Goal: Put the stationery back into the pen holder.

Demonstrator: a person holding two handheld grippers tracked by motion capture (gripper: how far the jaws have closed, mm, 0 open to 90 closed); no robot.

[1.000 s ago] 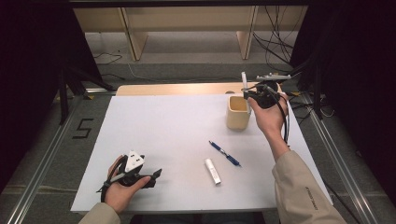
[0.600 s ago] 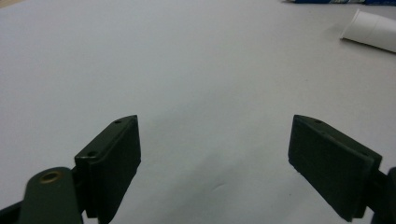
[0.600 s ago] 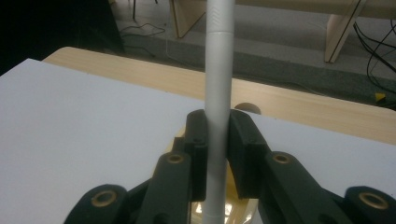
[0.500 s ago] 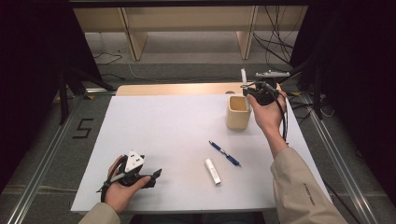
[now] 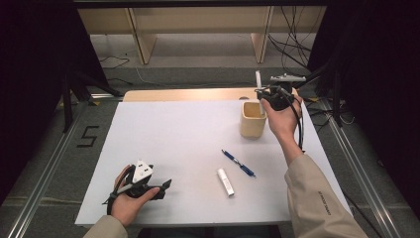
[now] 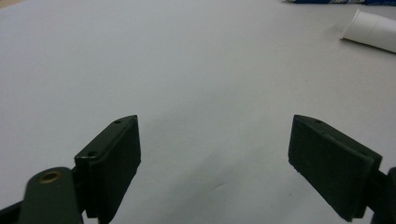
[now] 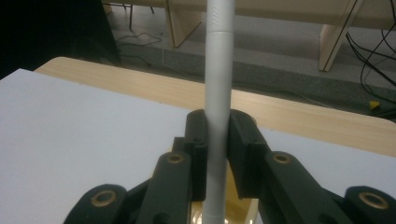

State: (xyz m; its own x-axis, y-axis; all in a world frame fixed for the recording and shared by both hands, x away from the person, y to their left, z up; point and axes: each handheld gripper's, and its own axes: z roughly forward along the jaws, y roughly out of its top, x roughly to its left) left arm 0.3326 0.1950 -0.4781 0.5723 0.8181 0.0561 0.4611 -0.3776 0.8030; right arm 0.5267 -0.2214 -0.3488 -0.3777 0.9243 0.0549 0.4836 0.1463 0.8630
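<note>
A person stands at a white worktop (image 5: pixel 188 148) with a hand-held gripper in each hand. The right hand-held gripper (image 5: pixel 261 94) is raised at the far right of the worktop, clenched on a slim white pen (image 5: pixel 258 82). In the right gripper view its two black jaws press on either side of the white pen's (image 7: pixel 218 116) barrel. The pen stands upright, its long axis vertical, with its upper end rising above the jaws and its lower end pointing down. Directly beneath it is a tan cup (image 5: pixel 252 119), open mouth up; the cup's (image 7: pixel 233 215) pale rim shows just under the pen's lower end in the right gripper view. So the cup lies straight below the held pen, and the coming move looks like a short drop along the pen's own axis. The left hand-held gripper (image 5: pixel 166 184) rests low at the near left of the worktop, released, jaws wide apart with nothing between them, well apart from the cup. A blue pen (image 5: pixel 238 163) and a short white tube (image 5: pixel 225 181) lie flat on the worktop between the two hands, nearer the right arm.
</note>
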